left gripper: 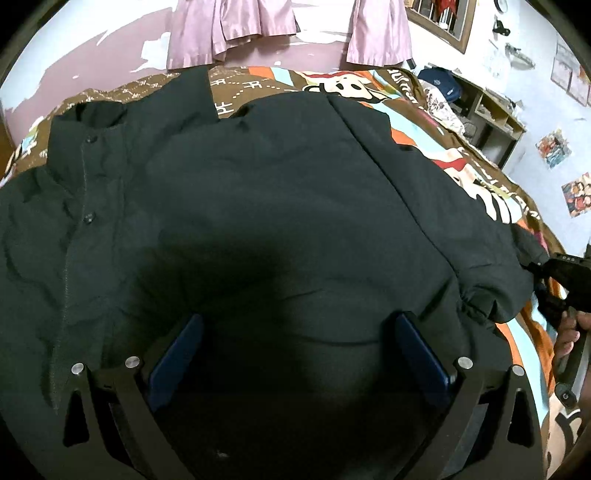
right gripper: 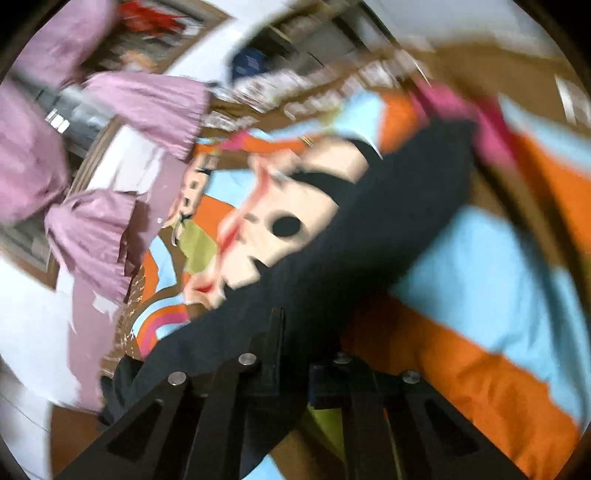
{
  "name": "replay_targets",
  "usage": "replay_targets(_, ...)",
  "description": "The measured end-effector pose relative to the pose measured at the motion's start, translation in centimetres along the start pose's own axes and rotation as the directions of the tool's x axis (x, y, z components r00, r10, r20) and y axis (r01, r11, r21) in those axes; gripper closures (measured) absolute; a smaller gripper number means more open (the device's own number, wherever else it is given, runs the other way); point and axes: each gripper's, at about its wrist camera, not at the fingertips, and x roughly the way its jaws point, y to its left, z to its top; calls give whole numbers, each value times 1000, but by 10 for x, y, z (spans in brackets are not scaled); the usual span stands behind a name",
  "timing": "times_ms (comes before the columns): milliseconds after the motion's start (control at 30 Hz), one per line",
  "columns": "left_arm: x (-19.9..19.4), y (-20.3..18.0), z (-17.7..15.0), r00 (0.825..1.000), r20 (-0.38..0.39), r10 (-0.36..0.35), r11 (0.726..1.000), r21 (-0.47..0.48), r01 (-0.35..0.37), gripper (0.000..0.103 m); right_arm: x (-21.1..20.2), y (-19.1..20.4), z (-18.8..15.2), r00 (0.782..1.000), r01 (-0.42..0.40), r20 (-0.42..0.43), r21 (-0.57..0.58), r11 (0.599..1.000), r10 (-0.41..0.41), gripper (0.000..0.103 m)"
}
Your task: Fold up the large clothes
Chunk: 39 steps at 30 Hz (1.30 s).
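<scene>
A large dark jacket (left gripper: pixel 258 206) lies spread on a bed, over a bright cartoon-print blanket (left gripper: pixel 436 122), with its collar (left gripper: pixel 88 114) and snap-buttoned front off to the left of the left-hand view and its body running across toward the right. The left tongs (left gripper: pixel 299 332) hover just above the middle of the jacket, tilted downward, their two blue pads (left gripper: pixel 177 354) spread wide with only cloth below them; whether they touch it cannot be told. At the right edge of the same view, the right tongs (left gripper: pixel 537 267) meet the gathered cuff (left gripper: pixel 476 302) end of a sleeve, with part of a hand (left gripper: pixel 567 332) behind. From the right tongs' (right gripper: pixel 291 332) own blurred view, the fingers are pressed together on dark fabric, and the sleeve (right gripper: pixel 369 229) stretches away from them diagonally, up and to the right across the blanket. The sleeve's long line is what matters: it reaches outward from the jacket body, so it would likely need to be carried inward, toward the left tongs. Pink curtains (left gripper: pixel 236 29) hang behind the bed.
</scene>
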Motion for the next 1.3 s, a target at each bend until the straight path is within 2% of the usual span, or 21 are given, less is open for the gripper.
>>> replay_targets(100,-8,6,-2,999,14,-30,999,-21,30,2,-27,54,0,994,5,110,-180,984,15,95)
replay_targets(200,-35,17,-1,998,58,-3,995,-100,9,2,-44,106,-15,984,3,170,-346,938,60,95)
replay_targets(267,-54,32,-5,998,65,12,988,-157,-1,2,-54,146,-35,975,-5,192,-473,881,109,95)
replay_targets(333,-72,51,-8,998,56,41,977,-213,-28,2,-64,191,-70,966,-7,197,-629,778,168,95)
replay_targets(400,-88,66,-9,998,50,44,966,-256,-30,2,-68,228,-112,959,-13,172,-765,644,224,95)
replay_targets(467,-107,86,-12,997,46,63,953,-298,-47,2,-68,257,-161,957,-17,125,-877,480,260,95)
replay_targets(500,-122,102,-17,995,52,80,942,-329,-59,2,-65,270,-187,959,-21,88,-925,379,270,95)
replay_targets(567,-142,124,-23,993,64,98,922,-381,-66,2,-59,287,-252,963,-34,1,-992,125,269,95)
replay_targets(600,-151,132,-26,992,67,106,913,-402,-71,2,-55,288,-272,966,-38,-25,-998,46,257,95)
replay_targets(667,-171,158,-36,989,65,132,892,-443,-90,2,-40,284,-331,982,-44,-78,-981,-191,173,95)
replay_targets(700,-180,169,-41,987,65,144,884,-457,-99,2,-31,278,-349,988,-45,-82,-963,-264,132,95)
replay_targets(767,-197,187,-51,985,75,157,867,-488,-101,2,-20,266,-371,994,-52,-82,-938,-342,75,90)
replay_targets(800,-203,196,-56,984,80,157,860,-501,-96,2,-14,258,-376,995,-66,-90,-930,-362,49,81)
replay_targets(833,-207,202,-60,984,85,155,854,-513,-90,2,-10,249,-377,994,-91,-105,-929,-360,21,70)
replay_targets(900,-212,212,-69,986,101,136,848,-527,-63,2,-7,238,-370,991,-128,-136,-940,-316,3,59)
replay_targets(933,-212,212,-77,987,105,125,848,-528,-51,2,-8,232,-361,988,-149,-156,-950,-274,5,52)
replay_targets(1033,-208,211,-80,988,140,60,855,-519,21,2,-8,224,-330,972,-230,-234,-968,-105,26,35)
replay_targets(1067,-205,207,-79,987,152,45,861,-508,39,2,-9,222,-321,965,-257,-259,-965,-51,32,34)
replay_targets(1167,-198,200,-73,983,182,-13,880,-465,98,2,-7,219,-302,952,-306,-303,-950,57,47,34)
replay_targets(1233,-187,197,-69,990,142,-1,887,-457,67,2,-10,218,-302,962,-272,-269,-957,100,44,25)
replay_targets(1300,-176,196,-66,994,113,-1,888,-457,52,2,-17,213,-303,967,-253,-249,-955,152,46,23)
